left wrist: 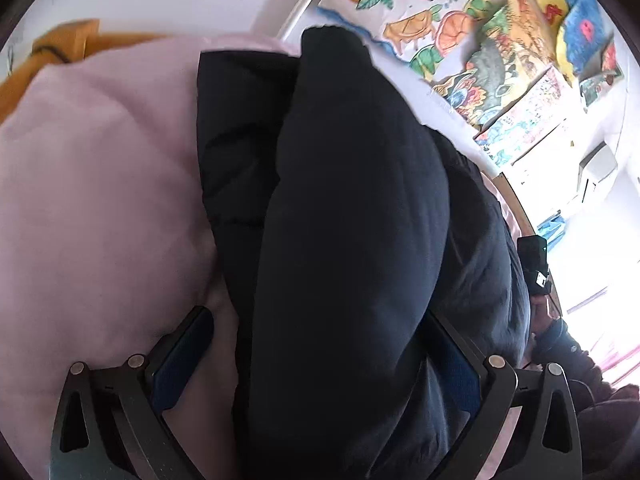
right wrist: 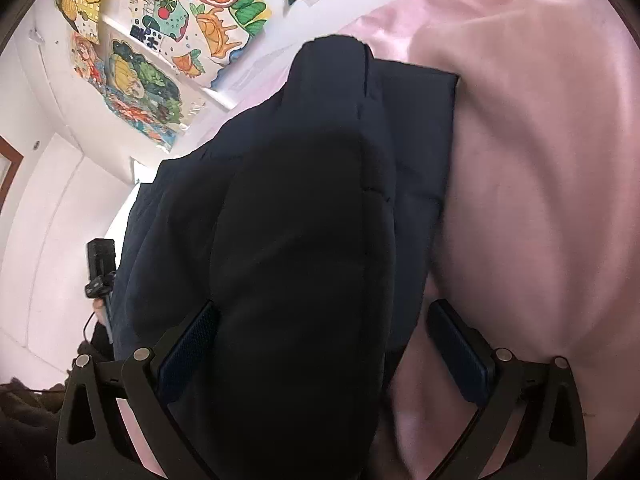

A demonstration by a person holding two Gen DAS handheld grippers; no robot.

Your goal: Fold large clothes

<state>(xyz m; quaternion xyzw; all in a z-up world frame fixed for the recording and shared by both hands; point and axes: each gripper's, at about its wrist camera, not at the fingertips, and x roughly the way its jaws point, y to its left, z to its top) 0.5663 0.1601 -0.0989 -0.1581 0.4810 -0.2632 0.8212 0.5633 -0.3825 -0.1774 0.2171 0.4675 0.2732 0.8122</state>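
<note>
Lying lengthwise away from both tongs, a dark navy padded jacket (left wrist: 340,220) is spread on pink bedding (left wrist: 100,200). The left tongs (left wrist: 320,344) and right tongs (right wrist: 324,332) are seen apart, straddling its near fold.

jacket (left wrist: 340,220) on bedsheet (left wrist: 100,180) | drawings (left wrist: 460,32) on wall behind | jacket between both grippers' fingers

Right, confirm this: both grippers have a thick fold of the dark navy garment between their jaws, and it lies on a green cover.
One thing is wrong: the cover is pink, not green, as the right wrist view shows. The rest stands: the dark navy garment runs between the jaws of the left gripper and the right gripper.
</note>
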